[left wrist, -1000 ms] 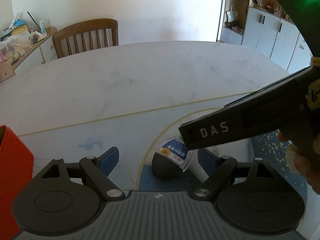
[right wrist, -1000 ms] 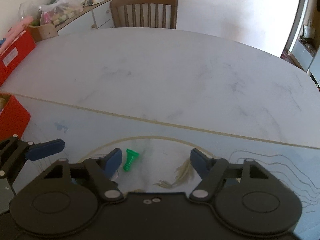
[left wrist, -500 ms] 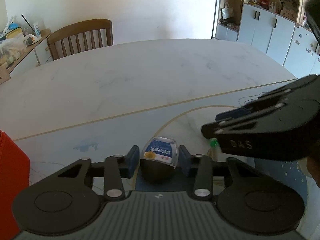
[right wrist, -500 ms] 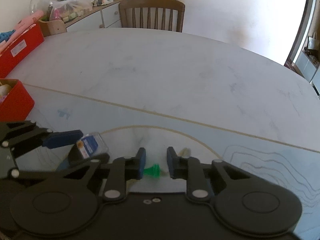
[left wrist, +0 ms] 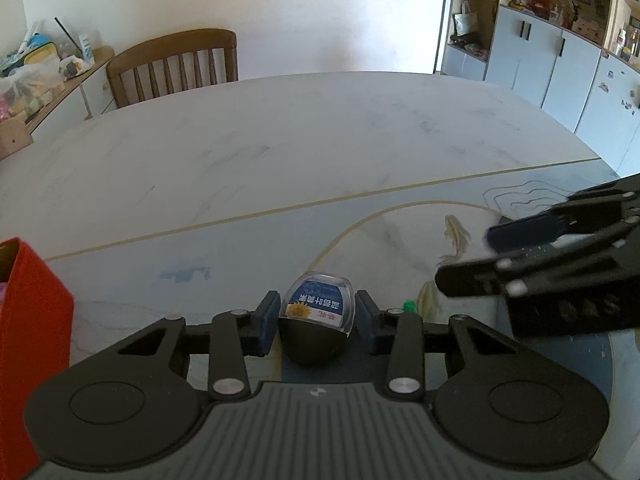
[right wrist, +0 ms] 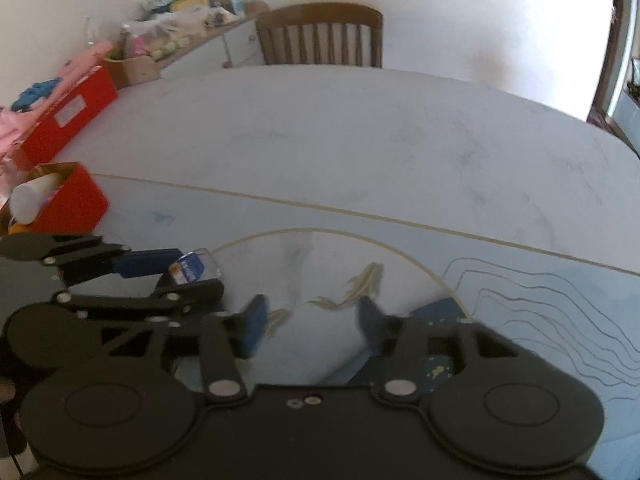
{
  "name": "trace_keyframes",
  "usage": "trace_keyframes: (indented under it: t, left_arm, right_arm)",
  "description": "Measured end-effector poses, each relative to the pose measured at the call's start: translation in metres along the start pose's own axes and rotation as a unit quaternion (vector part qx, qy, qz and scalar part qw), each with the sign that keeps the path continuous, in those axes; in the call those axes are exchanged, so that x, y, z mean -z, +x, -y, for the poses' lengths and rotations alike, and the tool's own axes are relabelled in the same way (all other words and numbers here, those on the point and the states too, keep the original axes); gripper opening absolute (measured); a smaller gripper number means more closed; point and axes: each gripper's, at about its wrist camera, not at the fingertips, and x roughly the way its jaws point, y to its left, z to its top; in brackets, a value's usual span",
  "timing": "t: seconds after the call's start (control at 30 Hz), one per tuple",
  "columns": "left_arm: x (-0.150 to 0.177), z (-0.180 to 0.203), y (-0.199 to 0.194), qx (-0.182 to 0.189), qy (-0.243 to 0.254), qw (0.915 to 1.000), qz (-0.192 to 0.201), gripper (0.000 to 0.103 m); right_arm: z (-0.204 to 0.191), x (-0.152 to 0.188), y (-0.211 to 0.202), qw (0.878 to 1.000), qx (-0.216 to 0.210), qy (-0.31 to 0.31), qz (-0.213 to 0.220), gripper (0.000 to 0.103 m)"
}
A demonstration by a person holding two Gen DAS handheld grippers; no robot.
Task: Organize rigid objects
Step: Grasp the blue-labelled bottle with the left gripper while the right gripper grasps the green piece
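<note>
We see the tabletop (left wrist: pixel 280 152) filling both views, with a red box (left wrist: pixel 28 344) at the lower left edge of the left wrist frame and again at the left edge of the right wrist frame. That box looks to us like the likely drop place, so the coming move turns on it lying left of both pairs of fingers, nearer the left one.

Our left gripper (left wrist: pixel 316 316) has its fingers (left wrist: pixel 267 320) closed on a dark egg-shaped capsule (left wrist: pixel 314 332) with a clear labelled cap, low in the frame's centre, long axis pointing away from us.

Our right gripper (right wrist: pixel 310 322) is opening its fingers (right wrist: pixel 252 328), with nothing between them.

Smallest, a green piece (left wrist: pixel 409 305) lies on the tabletop just right of the capsule, mostly hidden; the right wrist frame does not show it.
</note>
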Motion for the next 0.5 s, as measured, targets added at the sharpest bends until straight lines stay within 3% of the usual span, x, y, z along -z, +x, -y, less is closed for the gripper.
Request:
trace_keyframes:
  t: [0.33, 0.5]
  left_arm:
    - [0.01, -0.023, -0.01, -0.032, -0.032, 0.999, -0.006, 0.039]
    - [0.013, -0.033, -0.015, -0.04, -0.043, 0.9982, -0.008, 0.039]
  right_arm:
    - [-0.027, -0.013, 0.014, 0.996, -0.037, -0.076, 0.0, 0.064]
    - [-0.037, -0.017, 0.029, 0.991, -0.029, -0.134, -0.007, 0.054]
